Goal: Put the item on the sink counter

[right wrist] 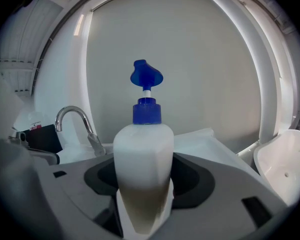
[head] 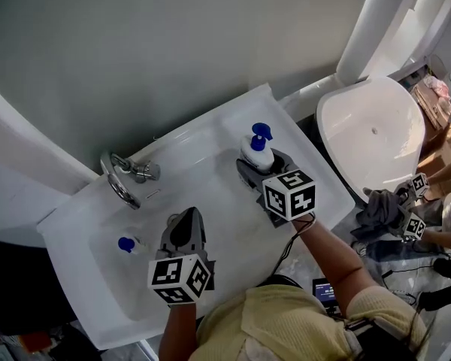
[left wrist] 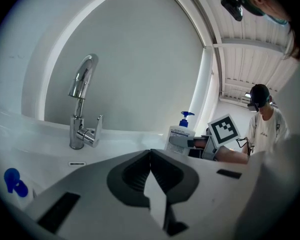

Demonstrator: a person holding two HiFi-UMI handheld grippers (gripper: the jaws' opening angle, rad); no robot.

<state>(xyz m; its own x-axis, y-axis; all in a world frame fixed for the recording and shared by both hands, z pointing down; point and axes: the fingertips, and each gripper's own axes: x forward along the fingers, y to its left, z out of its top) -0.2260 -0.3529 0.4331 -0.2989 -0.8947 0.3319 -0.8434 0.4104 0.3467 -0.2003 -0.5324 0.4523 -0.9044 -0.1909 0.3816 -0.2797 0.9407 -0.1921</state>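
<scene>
A white pump bottle [head: 255,153] with a blue pump head stands upright over the right side of the white sink [head: 233,113]. My right gripper [head: 258,165] is shut on its body. In the right gripper view the bottle [right wrist: 142,154] fills the space between the jaws. I cannot tell whether its base touches the sink. My left gripper [head: 186,216] hovers over the basin with its jaws shut on nothing, and in its own view they [left wrist: 150,156] meet in a closed line. From there the bottle [left wrist: 180,133] shows to the right, held.
A chrome faucet [head: 125,176] stands at the back of the sink. A small blue-capped item [head: 127,244] lies at the basin's left. A white toilet bowl [head: 376,134] sits to the right. Beyond it, another person [head: 428,216] holds marker-cube grippers.
</scene>
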